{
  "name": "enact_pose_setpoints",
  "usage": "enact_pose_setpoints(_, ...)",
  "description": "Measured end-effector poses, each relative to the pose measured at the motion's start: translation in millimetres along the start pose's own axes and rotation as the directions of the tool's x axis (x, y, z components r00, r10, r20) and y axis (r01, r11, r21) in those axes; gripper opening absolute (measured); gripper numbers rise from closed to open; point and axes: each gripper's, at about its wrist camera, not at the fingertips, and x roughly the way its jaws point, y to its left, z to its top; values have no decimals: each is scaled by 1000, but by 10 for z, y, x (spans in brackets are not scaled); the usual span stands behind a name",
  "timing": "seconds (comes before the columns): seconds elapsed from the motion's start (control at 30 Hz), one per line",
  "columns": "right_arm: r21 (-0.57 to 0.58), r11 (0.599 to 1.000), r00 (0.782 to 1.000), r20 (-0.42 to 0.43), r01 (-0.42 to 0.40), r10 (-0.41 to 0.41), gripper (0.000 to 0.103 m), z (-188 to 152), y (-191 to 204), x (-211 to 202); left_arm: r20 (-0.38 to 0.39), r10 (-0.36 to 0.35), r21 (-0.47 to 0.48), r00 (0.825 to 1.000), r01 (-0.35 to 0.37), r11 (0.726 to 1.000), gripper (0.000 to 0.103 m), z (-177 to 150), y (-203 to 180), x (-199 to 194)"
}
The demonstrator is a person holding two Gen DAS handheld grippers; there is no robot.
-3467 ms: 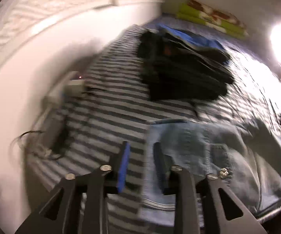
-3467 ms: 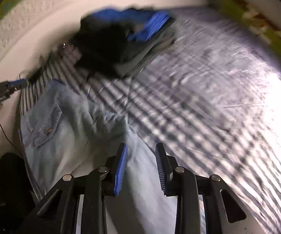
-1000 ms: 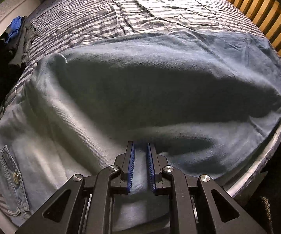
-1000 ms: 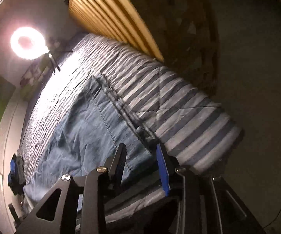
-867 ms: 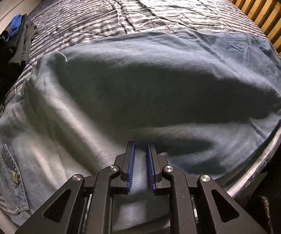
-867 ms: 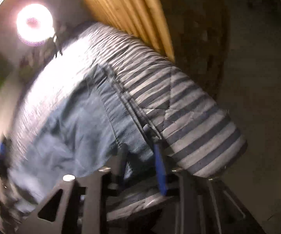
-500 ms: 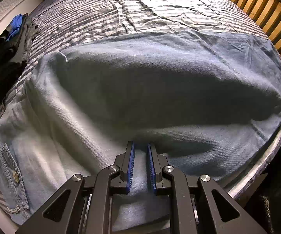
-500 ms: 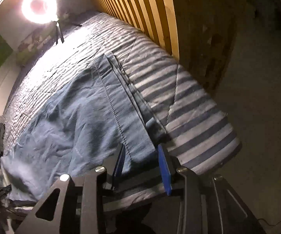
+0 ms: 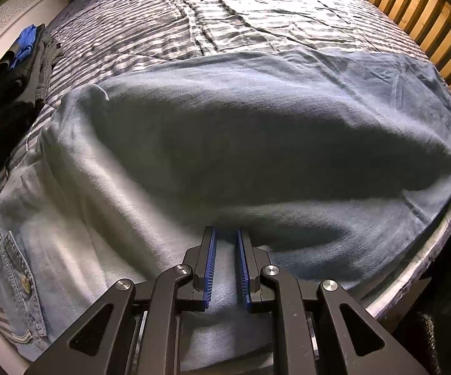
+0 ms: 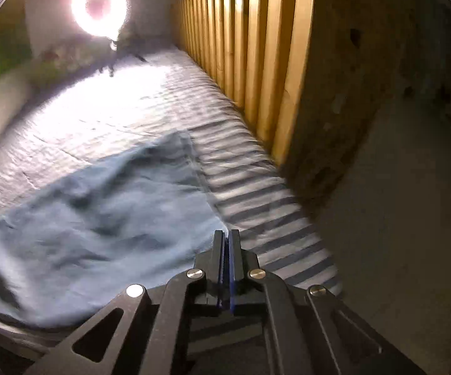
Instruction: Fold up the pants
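Far half of bed [image 9: 241, 9] bare striped sheet: you get open passage there. Jeans [image 9: 225, 131] cover near half, draped over near edge. Clothes pile [image 9: 3, 100] blocks your left side of bed, just beside jeans' waist end. Slatted rail [image 10: 256, 62] walls right side along bed; narrow strip of sheet free between jeans' hem and rail. Ring light [image 10: 98, 7] on stand at far end, near rail. Floor [image 10: 397, 218] beyond bed corner open.

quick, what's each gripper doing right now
left gripper: closed on the jeans.
right gripper: shut at the jeans' hem corner; cannot tell if cloth is pinched.
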Motion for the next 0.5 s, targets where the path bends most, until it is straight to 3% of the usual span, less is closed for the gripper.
enact_pose_setpoints(0.07,-100,994,986,-158,33,-48,2,-34,88,255,2,-1,3,1000,1,1000,14,-11,-6,-4)
enact_pose_setpoints(0.1,-133,990,979,-188,50,-75,2,-48,121,308,3,-3,2,1000,3,1000,14,-14,-1,-6)
enact_pose_setpoints(0.13,-131,989,979,-179,70,-93,2,-28,130,298,4,-6,0,1000,6,1000,14,-17,7,-7)
enact_pose_setpoints(0.2,-62,997,996,-78,36,-41,10,138,103,140,4,-7,-1,1000,7,1000,14,-18,8,-10)
enact_pose_setpoints(0.3,4,993,993,13,-118,118,34,547,117,69,4,-6,0,1000,6,1000,14,-14,15,-6)
enact_pose_setpoints(0.37,-17,987,986,39,-162,162,35,841,213,187,5,-12,-5,1000,12,1000,14,-18,25,-9)
enact_pose_setpoints(0.5,-33,985,985,24,-171,172,35,1305,361,708,10,-25,-26,1000,25,999,14,-14,32,-7)
